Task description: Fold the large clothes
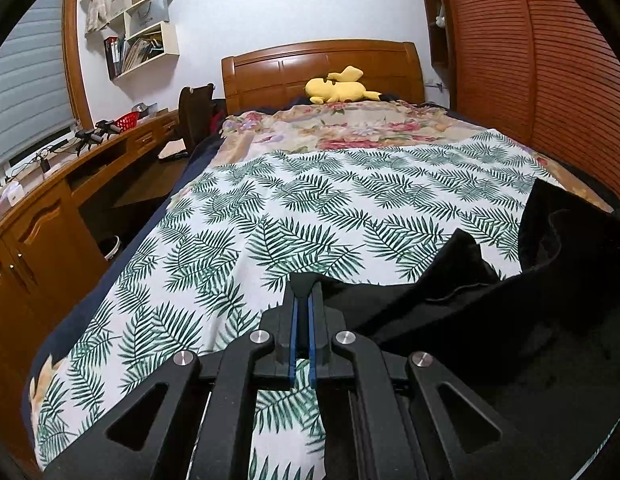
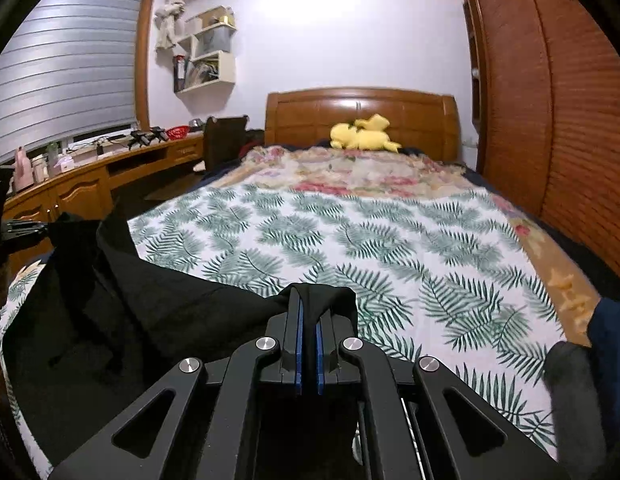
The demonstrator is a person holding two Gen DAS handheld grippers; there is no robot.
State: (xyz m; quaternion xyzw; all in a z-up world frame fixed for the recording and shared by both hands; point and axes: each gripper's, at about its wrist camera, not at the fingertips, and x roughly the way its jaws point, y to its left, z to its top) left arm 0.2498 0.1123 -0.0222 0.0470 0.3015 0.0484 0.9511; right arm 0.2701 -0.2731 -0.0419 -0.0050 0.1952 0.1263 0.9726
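Observation:
A large black garment (image 1: 490, 300) hangs between my two grippers over the near end of the bed. My left gripper (image 1: 303, 292) is shut on one of its edges, and the cloth trails off to the right in the left wrist view. In the right wrist view my right gripper (image 2: 308, 300) is shut on another edge of the black garment (image 2: 149, 312), which spreads to the left and sags onto the leaf-print sheet (image 2: 350, 240). The other gripper's dark body shows at the far left edge there. The same leaf-print sheet (image 1: 269, 220) lies under the cloth.
A floral blanket (image 1: 350, 128) covers the far half of the bed, with a yellow plush toy (image 1: 338, 88) at the wooden headboard (image 1: 322, 64). A wooden desk (image 1: 69, 184) with small items runs along the left. A slatted wardrobe (image 1: 530, 60) stands on the right.

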